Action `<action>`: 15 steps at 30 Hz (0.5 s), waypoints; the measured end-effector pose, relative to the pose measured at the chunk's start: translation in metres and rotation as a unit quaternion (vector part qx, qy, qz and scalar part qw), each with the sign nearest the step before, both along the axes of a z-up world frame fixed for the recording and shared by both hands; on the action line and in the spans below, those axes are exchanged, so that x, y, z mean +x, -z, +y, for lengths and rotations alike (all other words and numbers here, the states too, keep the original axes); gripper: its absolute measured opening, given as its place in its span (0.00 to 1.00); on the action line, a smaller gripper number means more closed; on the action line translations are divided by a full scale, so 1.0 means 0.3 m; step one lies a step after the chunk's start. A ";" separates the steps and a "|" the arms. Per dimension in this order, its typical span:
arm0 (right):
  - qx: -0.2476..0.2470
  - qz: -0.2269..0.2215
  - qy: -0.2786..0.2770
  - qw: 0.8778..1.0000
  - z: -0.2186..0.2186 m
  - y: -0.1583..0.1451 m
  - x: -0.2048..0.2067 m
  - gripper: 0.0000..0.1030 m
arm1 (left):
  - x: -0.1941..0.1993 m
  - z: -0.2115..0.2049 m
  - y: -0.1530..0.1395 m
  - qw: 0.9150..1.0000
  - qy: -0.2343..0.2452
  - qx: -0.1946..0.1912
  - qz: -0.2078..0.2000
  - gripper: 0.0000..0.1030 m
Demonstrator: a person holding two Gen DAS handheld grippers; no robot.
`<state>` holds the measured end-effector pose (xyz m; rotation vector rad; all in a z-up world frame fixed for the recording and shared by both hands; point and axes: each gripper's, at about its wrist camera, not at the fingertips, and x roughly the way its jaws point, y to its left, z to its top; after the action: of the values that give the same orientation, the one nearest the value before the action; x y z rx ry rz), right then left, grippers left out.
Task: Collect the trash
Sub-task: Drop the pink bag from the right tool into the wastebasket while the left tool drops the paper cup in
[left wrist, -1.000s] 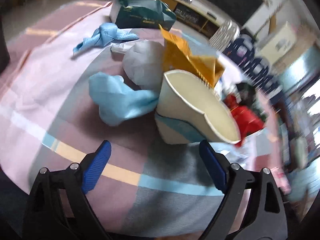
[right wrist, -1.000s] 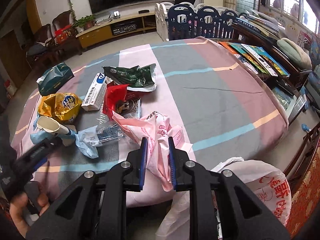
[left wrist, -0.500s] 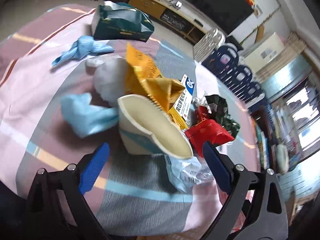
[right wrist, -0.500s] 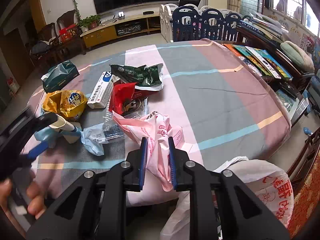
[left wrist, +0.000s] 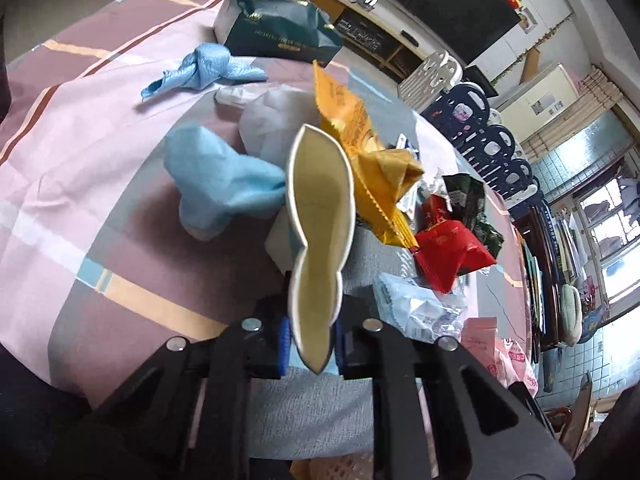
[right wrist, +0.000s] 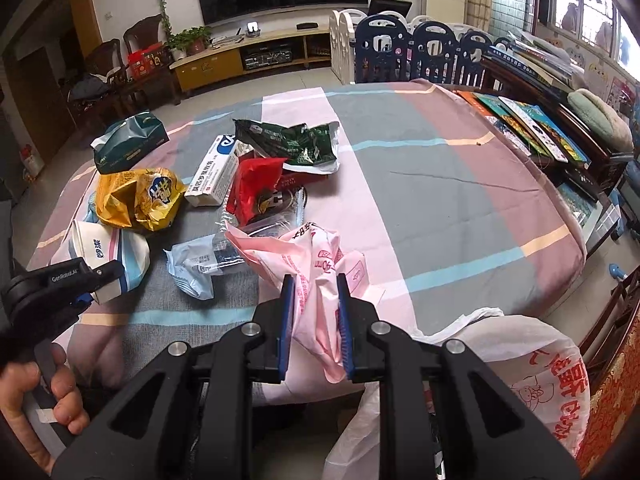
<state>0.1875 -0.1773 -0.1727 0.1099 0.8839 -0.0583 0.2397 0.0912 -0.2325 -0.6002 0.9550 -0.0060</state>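
Note:
My left gripper point(left wrist: 311, 334) is shut on a squashed white paper cup point(left wrist: 320, 216), its rim pinched flat between the blue pads. The same cup point(right wrist: 108, 252) shows at the table's left in the right wrist view, with the left gripper point(right wrist: 90, 280) on it. My right gripper point(right wrist: 316, 320) is shut on a pink plastic bag point(right wrist: 320, 264) at the table's near edge. Trash lies on the striped tablecloth point(right wrist: 420, 184): a yellow snack bag point(right wrist: 136, 196), a red wrapper point(right wrist: 256, 188), a green wrapper point(right wrist: 292, 144), a light blue wrapper point(right wrist: 192, 264) and a white box point(right wrist: 212, 172).
A white bag with red print point(right wrist: 520, 368) hangs open below the table edge at the right. A dark green tissue pack point(left wrist: 276, 36) and blue cloths point(left wrist: 216, 184) lie on the left side. Books point(right wrist: 528, 124) and a blue fence point(right wrist: 416, 48) stand beyond the table.
My left gripper was open around the paper cup; it has now shut on the cup and squashed it flat. My right gripper has kept hold of the pink bag in place.

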 end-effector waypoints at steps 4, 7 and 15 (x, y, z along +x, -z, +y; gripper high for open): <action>-0.016 -0.020 0.001 1.000 -0.001 -0.049 -0.013 0.20 | -0.065 -0.002 -0.077 0.999 0.003 0.022 -0.026 0.16; -0.021 -0.027 0.000 0.999 -0.006 -0.073 -0.028 0.20 | -0.134 -0.043 -0.172 0.994 0.004 0.096 -0.050 0.16; -0.028 -0.035 0.006 0.999 -0.094 -0.141 -0.123 0.20 | -0.277 -0.134 -0.332 0.982 0.032 0.167 -0.086 0.16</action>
<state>0.1506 -0.2054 -0.1304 0.0653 0.8115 -0.0900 0.1565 0.0509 -0.1329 -0.2542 0.7838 0.0430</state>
